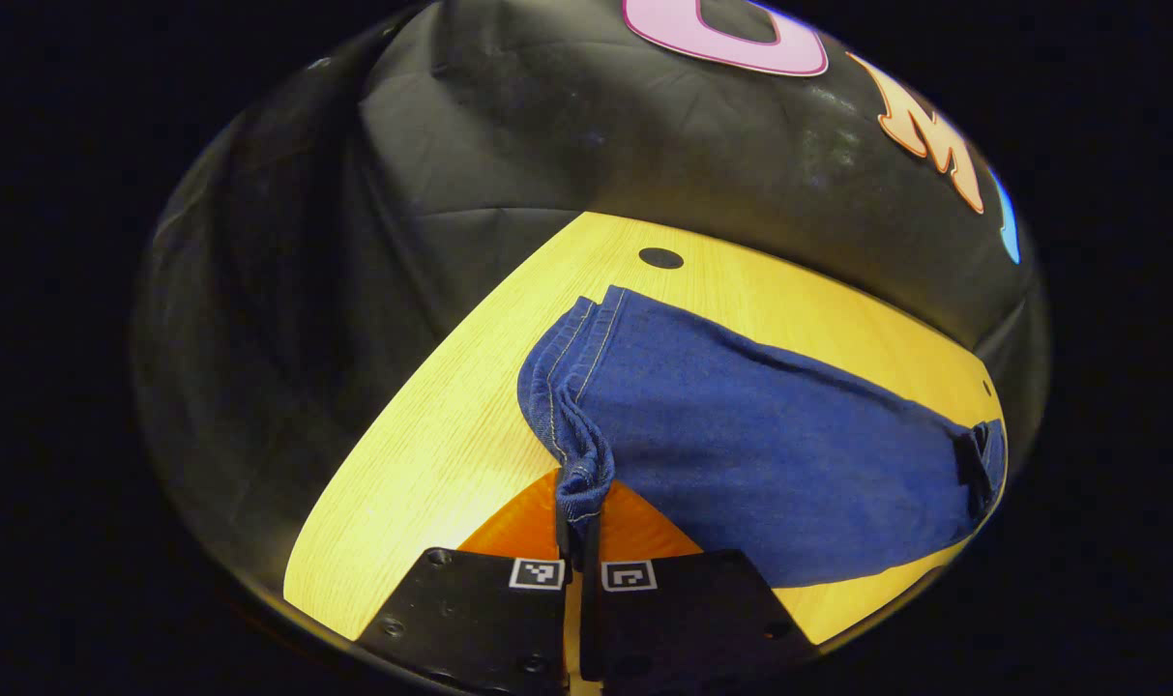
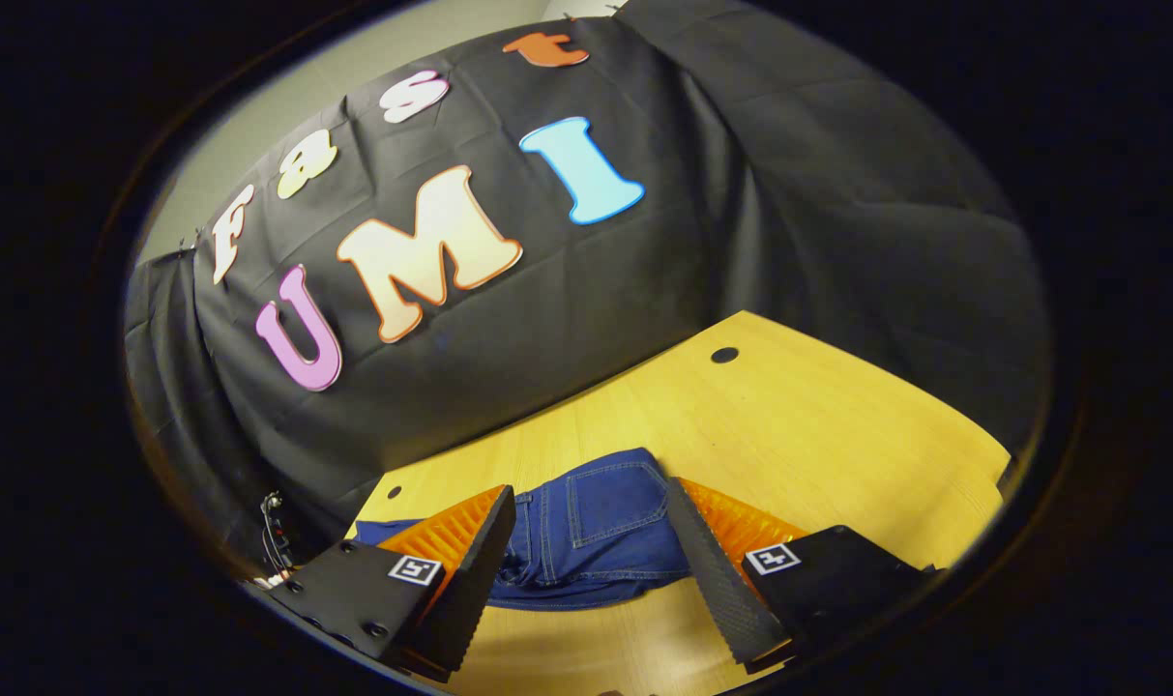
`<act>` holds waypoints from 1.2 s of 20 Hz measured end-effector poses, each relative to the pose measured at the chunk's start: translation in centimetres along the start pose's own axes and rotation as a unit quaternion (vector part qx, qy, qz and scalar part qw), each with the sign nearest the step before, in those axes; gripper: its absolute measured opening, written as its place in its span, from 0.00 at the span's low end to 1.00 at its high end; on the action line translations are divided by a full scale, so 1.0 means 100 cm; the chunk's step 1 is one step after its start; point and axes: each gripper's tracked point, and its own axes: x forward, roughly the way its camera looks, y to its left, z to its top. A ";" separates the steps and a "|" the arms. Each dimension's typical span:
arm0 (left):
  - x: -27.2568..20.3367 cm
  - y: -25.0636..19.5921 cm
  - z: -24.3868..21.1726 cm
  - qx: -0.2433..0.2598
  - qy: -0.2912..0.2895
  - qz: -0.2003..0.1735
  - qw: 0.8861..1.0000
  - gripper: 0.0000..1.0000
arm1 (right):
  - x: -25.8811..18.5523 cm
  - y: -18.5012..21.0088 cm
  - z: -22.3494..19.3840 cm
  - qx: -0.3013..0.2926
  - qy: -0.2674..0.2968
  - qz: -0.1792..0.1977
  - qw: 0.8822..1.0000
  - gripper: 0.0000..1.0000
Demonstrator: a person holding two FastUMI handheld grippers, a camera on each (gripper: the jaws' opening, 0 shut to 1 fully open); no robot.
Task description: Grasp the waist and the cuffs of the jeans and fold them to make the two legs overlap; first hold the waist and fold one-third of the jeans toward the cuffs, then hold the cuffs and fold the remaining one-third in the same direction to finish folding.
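Dark blue jeans lie across the yellow wooden table in the left gripper view, the legs running away to the right. My left gripper is shut on the stitched cuff end, which bunches up between its fingers. In the right gripper view the waist part of the jeans, with a back pocket showing, lies on the table just beyond the fingers. My right gripper stands open, its fingers spread either side of the waist and holding nothing.
The table has a small dark round hole near its far edge, and another hole in the right gripper view. Black cloth walls close in behind the table. Cables hang at the table's left corner.
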 end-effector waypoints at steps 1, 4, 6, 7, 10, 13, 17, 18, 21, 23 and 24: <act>-0.006 -0.009 0.010 -0.009 -0.009 -0.010 1.000 0.00 | -0.008 -0.005 0.004 0.007 -0.009 -0.006 1.000 0.98; -0.033 -0.042 0.039 -0.024 -0.045 -0.044 0.998 0.00 | -0.028 -0.022 0.020 0.022 -0.037 -0.026 0.999 0.98; -0.053 -0.074 0.054 -0.022 -0.067 -0.070 0.995 0.00 | -0.041 -0.034 0.028 0.023 -0.050 -0.037 0.998 0.98; -0.070 -0.086 0.058 -0.015 -0.078 -0.081 0.994 0.00 | -0.047 -0.037 0.030 0.021 -0.052 -0.037 0.998 0.98; -0.109 -0.137 0.071 0.000 -0.101 -0.110 0.989 0.00 | -0.060 -0.043 0.033 0.014 -0.047 -0.030 0.998 0.98; -0.140 -0.194 0.079 0.011 -0.115 -0.129 0.985 0.00 | -0.072 -0.045 0.029 0.019 -0.035 -0.012 0.999 0.98; -0.175 -0.255 0.083 0.040 -0.131 -0.150 0.979 0.00 | -0.077 -0.044 0.027 0.028 -0.028 0.014 0.999 0.98; -0.183 -0.273 0.085 0.047 -0.135 -0.154 0.978 0.00 | -0.075 -0.042 0.026 0.036 -0.024 0.023 0.999 0.98; -0.201 -0.325 0.081 0.059 -0.137 -0.181 0.972 0.00 | -0.070 -0.036 0.022 0.061 -0.022 0.048 0.997 0.98; -0.205 -0.360 0.073 0.077 -0.130 -0.197 0.969 0.00 | -0.065 -0.035 0.014 0.058 -0.015 0.058 0.997 0.98; -0.207 -0.377 0.067 0.087 -0.125 -0.203 0.967 0.00 | -0.063 -0.033 0.011 0.056 -0.011 0.063 0.996 0.98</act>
